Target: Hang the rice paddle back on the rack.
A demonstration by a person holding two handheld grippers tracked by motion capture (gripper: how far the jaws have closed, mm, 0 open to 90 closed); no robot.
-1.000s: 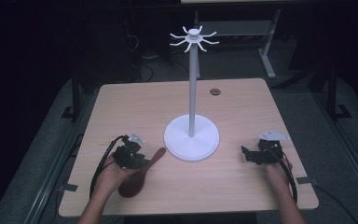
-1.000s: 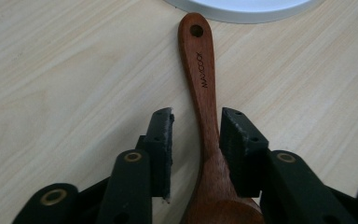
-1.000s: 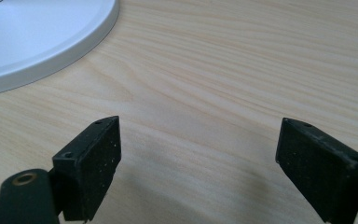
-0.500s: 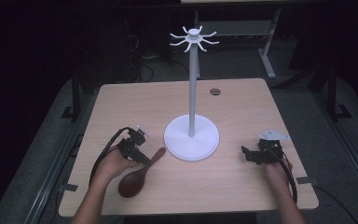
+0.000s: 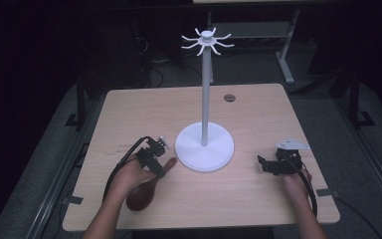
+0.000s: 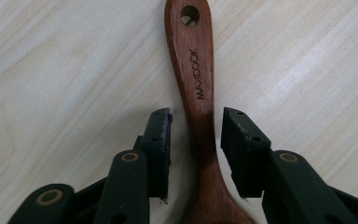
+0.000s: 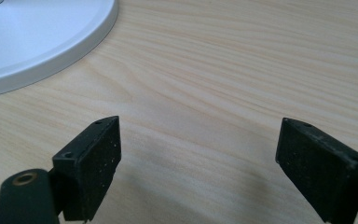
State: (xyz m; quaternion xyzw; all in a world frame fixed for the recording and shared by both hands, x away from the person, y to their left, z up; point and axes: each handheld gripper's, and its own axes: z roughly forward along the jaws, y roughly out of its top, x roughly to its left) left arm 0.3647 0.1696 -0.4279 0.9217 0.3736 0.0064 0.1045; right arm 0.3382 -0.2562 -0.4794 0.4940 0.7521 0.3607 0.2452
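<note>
A: High view first. What has changed?

B: The left gripper point(image 5: 160, 160) has slid along the table point(image 5: 129, 109) toward the hanging rack's white base point(image 5: 204, 149), and it now sits over the handle of the wooden spoon point(image 5: 146, 189). The spoon lies flat near the table's front edge, bowl toward the person, handle tip just beside the base. It hasn't moved.

A: And the right gripper?

B: The right gripper point(image 5: 264, 163) rests on the table on the other side of the base, well apart from the spoon, as it did a second ago.

A: Left gripper view?

B: The spoon handle point(image 6: 196, 79) runs straight up between the two black jaws, its hanging hole at the far end. The jaws have just been closing, yet a gap shows on each side of the handle, so the pads point(image 6: 161, 140) aren't pressing it. I judge the grasp is lined up but not made.

A: Right gripper view?

B: Its jaws stand wide apart over bare wood, nothing between them, with the rim of the base point(image 7: 51, 51) at the upper left.
</note>
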